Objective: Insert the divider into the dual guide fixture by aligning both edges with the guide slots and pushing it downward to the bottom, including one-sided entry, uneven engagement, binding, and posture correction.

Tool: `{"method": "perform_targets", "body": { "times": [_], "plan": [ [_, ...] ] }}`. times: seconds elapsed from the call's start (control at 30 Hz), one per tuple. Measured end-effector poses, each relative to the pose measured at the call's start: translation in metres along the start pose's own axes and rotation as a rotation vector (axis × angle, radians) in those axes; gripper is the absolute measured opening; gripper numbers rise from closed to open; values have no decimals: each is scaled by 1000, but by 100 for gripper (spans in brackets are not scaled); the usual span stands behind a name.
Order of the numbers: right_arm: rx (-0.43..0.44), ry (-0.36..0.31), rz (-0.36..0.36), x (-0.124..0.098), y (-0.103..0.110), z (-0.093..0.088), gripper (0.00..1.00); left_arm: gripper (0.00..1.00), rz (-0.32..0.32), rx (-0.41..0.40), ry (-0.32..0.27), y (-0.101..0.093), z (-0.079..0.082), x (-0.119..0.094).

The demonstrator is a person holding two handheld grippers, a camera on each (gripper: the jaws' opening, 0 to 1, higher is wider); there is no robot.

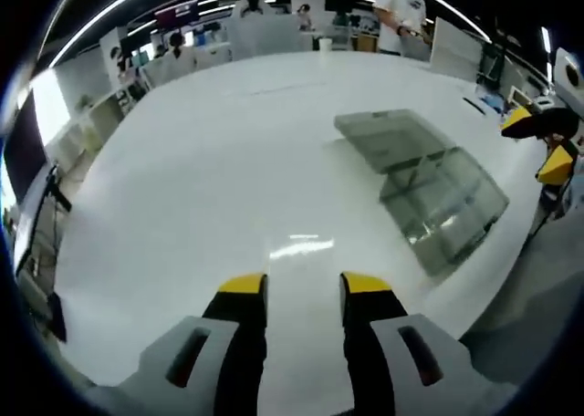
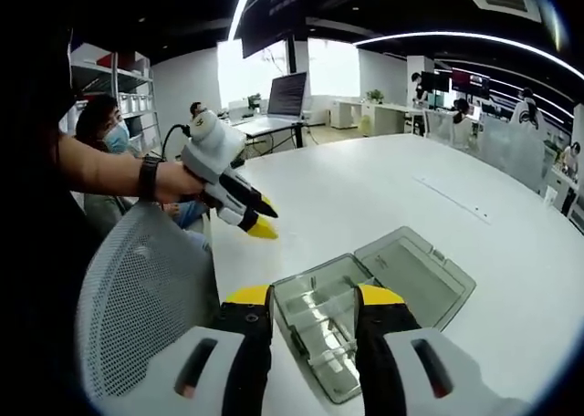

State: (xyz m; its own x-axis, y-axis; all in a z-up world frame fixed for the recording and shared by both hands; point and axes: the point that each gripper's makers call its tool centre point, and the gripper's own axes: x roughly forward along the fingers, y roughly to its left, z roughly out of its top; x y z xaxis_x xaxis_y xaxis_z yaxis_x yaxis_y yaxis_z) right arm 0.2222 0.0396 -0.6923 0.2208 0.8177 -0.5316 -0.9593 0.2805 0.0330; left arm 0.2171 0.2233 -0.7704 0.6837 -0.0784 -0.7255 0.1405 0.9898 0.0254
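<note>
A clear grey plastic box [image 1: 444,206] lies on the white table [image 1: 228,161] with its hinged lid [image 1: 388,138] folded open flat. In the right gripper view the box [image 2: 315,329] sits just beyond and below my right gripper [image 2: 313,297], whose yellow-tipped jaws stand open with nothing between them. Thin clear partitions show inside the box; I cannot pick out a separate divider. The lid [image 2: 415,275] lies to the right. My left gripper [image 1: 303,288] is open over bare table, left of the box. A hand holds it in the air [image 2: 260,217].
A grey mesh chair back [image 2: 137,288] stands at the table's near edge, below the left gripper. My right gripper [image 1: 538,142] hovers off the table's right edge. People sit and stand at desks beyond the table. Monitors stand far off.
</note>
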Motion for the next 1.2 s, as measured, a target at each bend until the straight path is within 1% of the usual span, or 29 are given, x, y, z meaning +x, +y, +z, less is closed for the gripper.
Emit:
{"method": "perform_targets", "body": {
  "times": [0.07,0.13,0.27,0.33,0.47,0.5,0.53,0.63,0.73,1.07,1.2],
  "plan": [
    [8,-8,7,0,2,2,32,30,6,12,-11,0,2,-3],
    [14,-17,10,0,3,4,33,30,-1,-2,-27,-1,5,-6],
    [12,-17,23,0,7,5,33,30,-8,17,-51,-9,10,-13],
    [9,-16,30,0,8,6,33,30,-23,23,-66,-14,13,-15],
    [7,-20,44,3,9,9,33,30,-29,19,-89,-22,20,-21],
    [6,-19,48,4,9,10,33,30,-33,12,-98,-24,22,-22],
    [4,-18,51,5,10,11,32,30,-53,7,-130,-29,28,-24],
    [10,-27,60,5,11,14,32,30,-64,15,-131,-35,30,-28],
    [17,-38,66,5,12,17,31,30,-74,31,-154,-42,34,-34],
    [34,-35,86,11,16,18,29,30,-92,62,-188,-55,38,-41],
    [54,-41,97,12,18,20,27,30,-94,48,-212,-57,40,-43]
  ]
}}
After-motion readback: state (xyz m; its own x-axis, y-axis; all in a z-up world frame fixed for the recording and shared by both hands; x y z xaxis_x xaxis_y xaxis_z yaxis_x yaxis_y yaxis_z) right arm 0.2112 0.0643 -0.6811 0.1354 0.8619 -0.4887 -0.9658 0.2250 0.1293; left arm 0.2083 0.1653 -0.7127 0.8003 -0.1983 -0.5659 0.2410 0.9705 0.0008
